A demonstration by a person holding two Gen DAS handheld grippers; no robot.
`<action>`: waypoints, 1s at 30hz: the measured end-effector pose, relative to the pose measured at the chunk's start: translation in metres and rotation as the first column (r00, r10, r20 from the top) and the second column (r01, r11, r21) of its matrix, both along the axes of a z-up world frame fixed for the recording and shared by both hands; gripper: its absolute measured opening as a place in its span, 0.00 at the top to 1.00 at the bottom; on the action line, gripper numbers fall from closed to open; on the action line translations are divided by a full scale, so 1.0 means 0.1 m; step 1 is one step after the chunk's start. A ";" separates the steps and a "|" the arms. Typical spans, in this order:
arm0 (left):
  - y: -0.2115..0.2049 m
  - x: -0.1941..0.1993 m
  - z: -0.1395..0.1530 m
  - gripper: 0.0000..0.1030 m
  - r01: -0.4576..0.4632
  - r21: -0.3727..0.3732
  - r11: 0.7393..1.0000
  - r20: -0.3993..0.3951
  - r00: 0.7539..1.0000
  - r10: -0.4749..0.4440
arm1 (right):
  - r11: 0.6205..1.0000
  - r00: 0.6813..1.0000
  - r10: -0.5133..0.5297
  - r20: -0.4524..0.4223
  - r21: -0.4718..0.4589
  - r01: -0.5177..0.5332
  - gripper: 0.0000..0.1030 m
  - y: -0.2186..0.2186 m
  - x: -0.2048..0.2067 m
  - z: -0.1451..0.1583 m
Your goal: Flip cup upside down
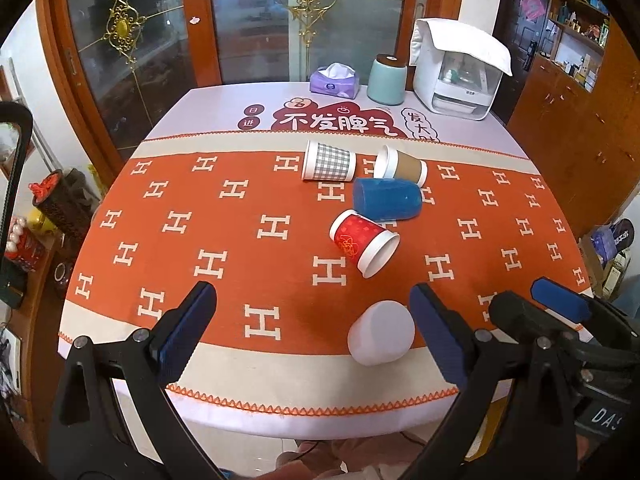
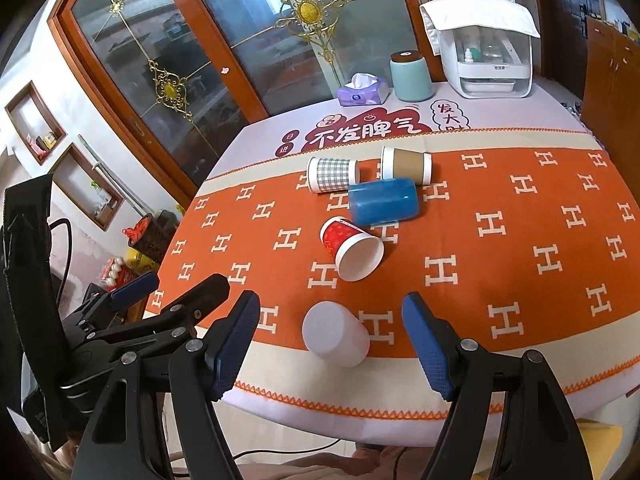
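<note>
The white cup (image 2: 335, 333) stands upside down near the bench (image 1: 248, 408) front edge, so both grippers, left gripper (image 1: 312, 332) and right gripper (image 2: 332, 344), hover with fingers (image 2: 236, 344) spread wide and hold nothing.

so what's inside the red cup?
The red cup lies on its side, mouth toward the cameras. The right wrist view shows a bare white inner wall and nothing in it. The deepest part near the base is out of sight.
</note>
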State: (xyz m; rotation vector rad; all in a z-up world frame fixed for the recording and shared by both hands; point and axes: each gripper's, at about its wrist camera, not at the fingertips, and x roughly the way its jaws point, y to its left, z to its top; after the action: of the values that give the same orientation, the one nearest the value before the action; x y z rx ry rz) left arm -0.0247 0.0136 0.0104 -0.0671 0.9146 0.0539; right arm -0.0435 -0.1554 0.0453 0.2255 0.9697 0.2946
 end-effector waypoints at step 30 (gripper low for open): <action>0.16 -0.06 -0.12 0.07 0.003 0.002 1.000 -0.020 1.000 -0.003 | 1.000 1.000 0.002 -0.021 0.008 -0.002 0.27 0.09 -0.02 -0.14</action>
State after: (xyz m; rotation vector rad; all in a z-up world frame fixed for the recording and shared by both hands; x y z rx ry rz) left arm -0.0308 0.0295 -0.0014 -0.0632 0.9349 0.0528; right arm -0.0457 -0.1466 0.0313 0.2352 0.9902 0.2986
